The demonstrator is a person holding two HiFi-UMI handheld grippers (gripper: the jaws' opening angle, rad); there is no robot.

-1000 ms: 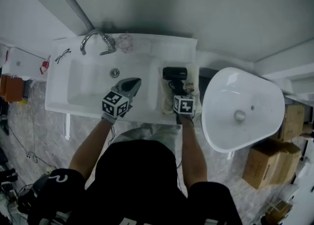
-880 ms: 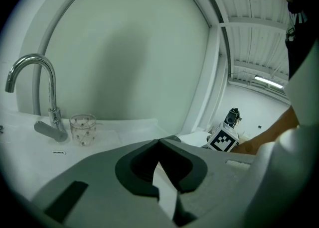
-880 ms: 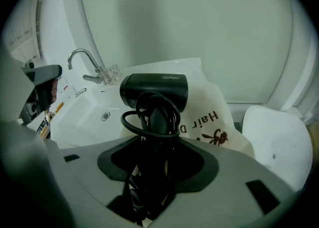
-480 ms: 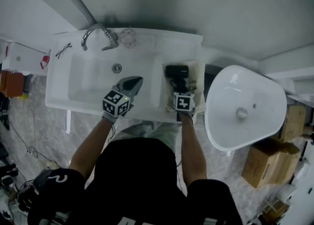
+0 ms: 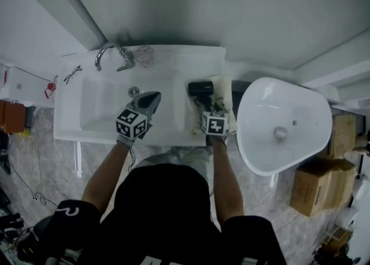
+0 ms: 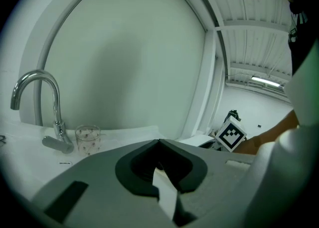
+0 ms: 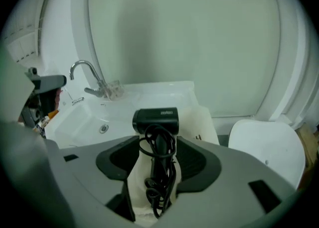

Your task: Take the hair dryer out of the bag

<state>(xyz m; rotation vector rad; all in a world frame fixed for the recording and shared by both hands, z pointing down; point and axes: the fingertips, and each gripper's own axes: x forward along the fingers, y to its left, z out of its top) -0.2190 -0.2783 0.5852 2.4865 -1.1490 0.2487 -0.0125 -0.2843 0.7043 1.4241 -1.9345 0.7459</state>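
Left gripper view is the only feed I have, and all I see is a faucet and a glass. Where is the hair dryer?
Observer: The hair dryer lies on top of the cream bag, on the counter to the right of the basin.
Operator: Has the right gripper got it?
Observer: No. The right gripper is open. Its jaws have just been opening, and the dryer's cord-wrapped handle sits between them without being pressed.
Operator: And where is the left gripper relative to all that?
Observer: The head view shows the left gripper over the basin, apart from the bag and the dryer.
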